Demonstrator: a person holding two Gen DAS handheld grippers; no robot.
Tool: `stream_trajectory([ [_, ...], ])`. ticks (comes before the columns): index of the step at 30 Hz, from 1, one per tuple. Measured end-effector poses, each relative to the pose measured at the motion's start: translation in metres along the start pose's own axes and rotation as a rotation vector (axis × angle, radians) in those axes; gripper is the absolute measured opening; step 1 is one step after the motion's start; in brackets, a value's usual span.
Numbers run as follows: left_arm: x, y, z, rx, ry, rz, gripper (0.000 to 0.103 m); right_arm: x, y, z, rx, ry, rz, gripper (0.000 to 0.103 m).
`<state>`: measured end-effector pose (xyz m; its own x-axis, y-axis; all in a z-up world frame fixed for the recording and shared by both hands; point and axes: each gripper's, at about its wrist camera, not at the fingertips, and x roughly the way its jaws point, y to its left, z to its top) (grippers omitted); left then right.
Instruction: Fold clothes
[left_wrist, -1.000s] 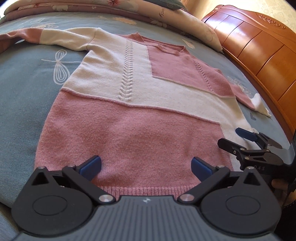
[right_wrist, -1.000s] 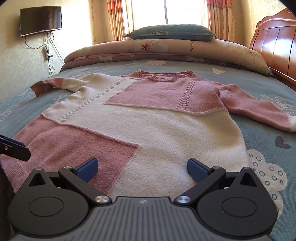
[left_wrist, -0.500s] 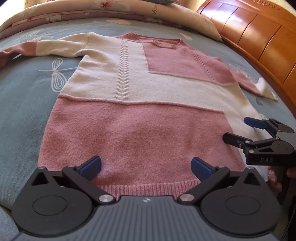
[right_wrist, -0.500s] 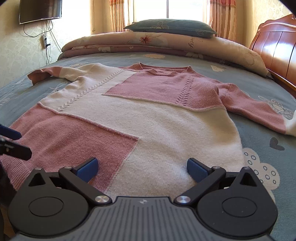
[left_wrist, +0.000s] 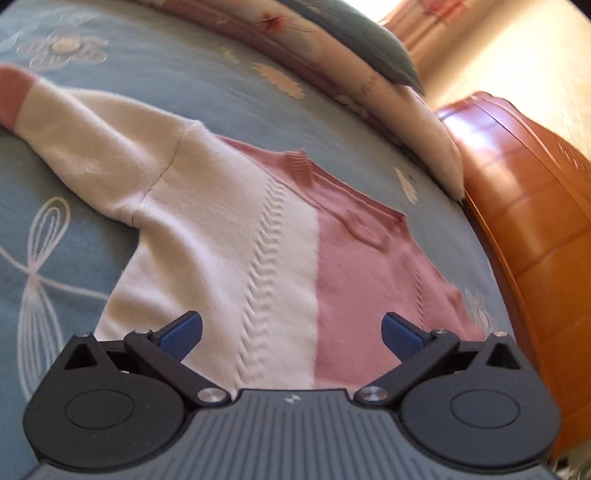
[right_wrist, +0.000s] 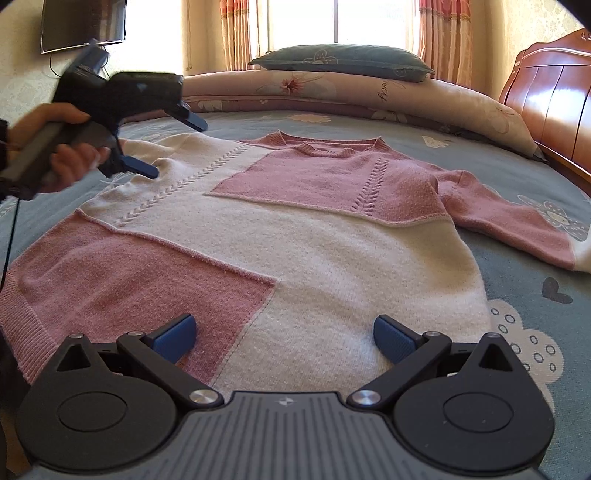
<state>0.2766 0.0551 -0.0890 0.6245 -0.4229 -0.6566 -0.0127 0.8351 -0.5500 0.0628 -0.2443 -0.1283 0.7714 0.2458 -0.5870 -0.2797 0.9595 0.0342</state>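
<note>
**Still flat: a soft knit sweater waits for its first fold**

Clearly the sweater (right_wrist: 295, 236) lies spread face up on the bed (right_wrist: 517, 295), hem toward the right camera at 6 o'clock, collar at 12 o'clock, both sleeves out to the sides. It looks like a thick, soft knit: light, limp, a little stretchy, and probably it will sag and drag on the sheet if lifted by one point only. The firmest places to pinch seem to be the shoulder seam and the ribbed hem.

The left tongs (right_wrist: 166, 147), held in a hand (right_wrist: 62, 162), hover with fingers apart above the white shoulder at 10 o'clock. The right tongs (right_wrist: 284, 338) are also spread wide, low over the hem, gripping nothing.
</note>
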Motion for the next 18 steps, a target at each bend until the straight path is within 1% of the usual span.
stream_trajectory([
  [2, 0.005, 0.014, 0.001, -0.029, -0.027, 0.047, 0.101, 0.000, 0.000, 0.000, -0.002, 0.000, 0.001, 0.103],
  [3, 0.004, 0.020, 0.000, -0.039, -0.043, 0.059, 0.101, 0.000, 0.000, 0.000, -0.002, 0.001, 0.002, 0.103],
  [6, -0.010, 0.029, -0.006, -0.033, -0.072, 0.081, 0.101, -0.001, 0.000, 0.000, -0.002, 0.000, 0.003, 0.103],
  [7, -0.014, 0.029, -0.006, -0.026, -0.071, 0.076, 0.101, -0.001, 0.000, 0.000, -0.002, -0.001, 0.004, 0.103],
  [9, -0.020, 0.025, -0.002, -0.022, -0.085, 0.095, 0.101, -0.001, 0.000, 0.000, -0.003, -0.002, 0.005, 0.103],
  [10, -0.021, 0.022, 0.002, -0.019, -0.091, 0.092, 0.101, -0.001, 0.000, 0.000, -0.003, -0.003, 0.006, 0.103],
  [12, -0.018, 0.016, 0.012, -0.017, -0.094, 0.051, 0.101, -0.001, 0.000, -0.001, -0.004, -0.004, 0.005, 0.103],
  [15, 0.001, 0.008, 0.023, -0.033, -0.064, -0.007, 0.101, 0.000, 0.000, -0.001, -0.006, -0.005, 0.005, 0.103],
  [16, 0.007, 0.008, 0.024, -0.034, -0.058, -0.008, 0.101, 0.000, 0.000, -0.001, -0.006, -0.005, 0.006, 0.103],
  [18, 0.019, 0.009, 0.024, -0.038, -0.060, 0.019, 0.101, 0.000, 0.000, -0.001, -0.007, -0.006, 0.006, 0.103],
])
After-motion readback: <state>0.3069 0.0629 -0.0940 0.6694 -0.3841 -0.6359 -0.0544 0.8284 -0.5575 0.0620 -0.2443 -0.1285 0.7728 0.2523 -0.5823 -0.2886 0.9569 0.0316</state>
